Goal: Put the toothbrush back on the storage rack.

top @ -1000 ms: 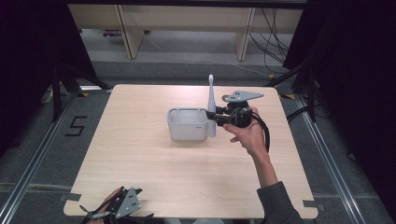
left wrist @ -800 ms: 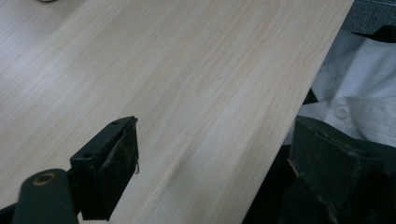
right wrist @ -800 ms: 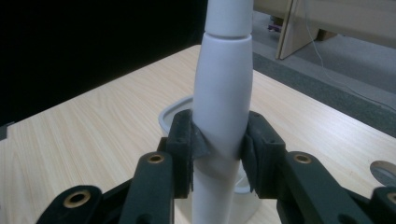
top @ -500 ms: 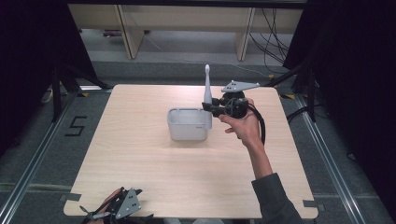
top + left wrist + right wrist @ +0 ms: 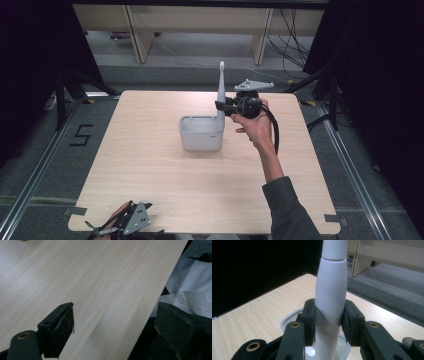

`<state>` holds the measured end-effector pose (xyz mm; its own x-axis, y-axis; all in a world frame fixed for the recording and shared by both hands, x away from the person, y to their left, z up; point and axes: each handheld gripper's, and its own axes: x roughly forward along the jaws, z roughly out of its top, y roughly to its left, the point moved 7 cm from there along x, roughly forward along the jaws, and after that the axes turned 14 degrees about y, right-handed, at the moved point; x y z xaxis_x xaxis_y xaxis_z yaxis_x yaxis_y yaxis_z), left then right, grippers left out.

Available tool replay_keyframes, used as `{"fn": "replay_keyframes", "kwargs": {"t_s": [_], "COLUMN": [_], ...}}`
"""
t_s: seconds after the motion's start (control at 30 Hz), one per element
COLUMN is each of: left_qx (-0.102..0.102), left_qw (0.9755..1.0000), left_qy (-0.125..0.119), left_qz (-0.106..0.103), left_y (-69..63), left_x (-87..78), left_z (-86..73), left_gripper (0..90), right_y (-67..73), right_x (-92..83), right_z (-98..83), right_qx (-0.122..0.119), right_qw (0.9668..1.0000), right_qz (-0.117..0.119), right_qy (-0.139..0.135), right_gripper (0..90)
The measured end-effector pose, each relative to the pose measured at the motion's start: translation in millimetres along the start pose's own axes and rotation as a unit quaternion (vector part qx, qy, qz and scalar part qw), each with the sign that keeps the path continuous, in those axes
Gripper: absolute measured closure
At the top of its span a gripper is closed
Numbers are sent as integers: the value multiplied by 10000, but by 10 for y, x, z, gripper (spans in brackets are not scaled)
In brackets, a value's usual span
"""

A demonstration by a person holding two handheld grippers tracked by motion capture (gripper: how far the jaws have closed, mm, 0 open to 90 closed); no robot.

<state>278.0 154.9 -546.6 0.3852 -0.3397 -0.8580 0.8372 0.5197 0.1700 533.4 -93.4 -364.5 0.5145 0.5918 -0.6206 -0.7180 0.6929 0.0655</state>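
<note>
A white electric toothbrush stands upright with its lower end in the right-hand slot of a grey holder box near the table's middle. My right gripper is shut on the toothbrush handle, its black pads pressing both sides just above the holder's rim. My left gripper rests at the table's near left edge. Its jaws stand wide apart over bare wood with nothing between them.
The light wooden table has bare room all around the holder. A white shirt shows past the table's near edge. Dark curtains flank both sides, and shelving and cables lie beyond the far edge.
The right gripper has brought the toothbrush from tilted to upright and lowered it a little, so its base now sits in the holder's right slot. The left gripper has not moved.
</note>
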Motion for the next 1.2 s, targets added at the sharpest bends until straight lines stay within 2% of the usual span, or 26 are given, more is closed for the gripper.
{"fn": "replay_keyframes", "kwargs": {"t_s": [0.03,0.1,0.17,0.2,0.27,0.3,0.43,0.47,0.6,0.63,0.67,0.7,0.8,0.83,0.87,0.93,0.97,1.0,1.2], "left_qx": [9,-20,-1,-9,41,-27,-50,44,43,41,42,32,26,29,35,81,80,28,44], "left_qw": [10000,10000,10000,10000,10000,10000,10000,10000,10000,10000,10000,10000,10000,10000,10000,9999,9999,10000,10000], "left_qy": [-19,-38,-21,-37,6,-26,-23,-1,6,5,5,-8,-11,-11,-4,36,36,-20,-9], "left_qz": [-5,-66,-28,-34,-1,-59,-58,-6,-4,0,-3,29,46,46,31,50,54,-11,-51], "left_y": [-1,-24,-13,-13,-2,-21,-22,-4,-5,-7,-8,-6,-6,-6,-8,-1,-1,-17,-19], "left_x": [1,5,2,0,1,3,5,2,2,4,4,6,5,5,3,1,1,1,-1], "left_z": [5,3,1,6,2,5,7,5,5,6,6,7,8,8,7,1,1,8,7], "left_gripper": [152,152,152,152,152,152,152,152,152,152,152,152,152,152,152,152,152,152,152], "right_y": [-16,-11,-51,-44,-56,-57,-111,-106,-119,-123,-125,-107,-136,-129,-141,-117,-131,-126,-123], "right_x": [16,50,86,112,136,151,197,208,244,261,266,283,306,314,319,334,347,353,406], "right_z": [6,4,14,15,4,5,10,4,9,8,5,2,-8,-14,-12,-20,-13,-19,-41], "right_qx": [-22,69,-7,69,132,175,108,170,187,117,118,210,119,165,153,234,158,185,185], "right_qw": [10000,10000,9999,9999,9998,9998,9997,9996,9995,9996,9994,9994,9993,9993,9990,9992,9993,9991,9990], "right_qz": [-68,-49,-162,-98,-137,-123,-237,-228,-272,-272,-316,-260,-355,-319,-406,-291,-345,-356,-375], "right_qy": [-26,13,-33,-39,42,33,13,42,-7,21,36,32,83,111,70,135,70,108,150], "right_gripper": [666,666,666,666,666,666,665,665,665,665,665,665,665,665,665,665,665,665,664]}}
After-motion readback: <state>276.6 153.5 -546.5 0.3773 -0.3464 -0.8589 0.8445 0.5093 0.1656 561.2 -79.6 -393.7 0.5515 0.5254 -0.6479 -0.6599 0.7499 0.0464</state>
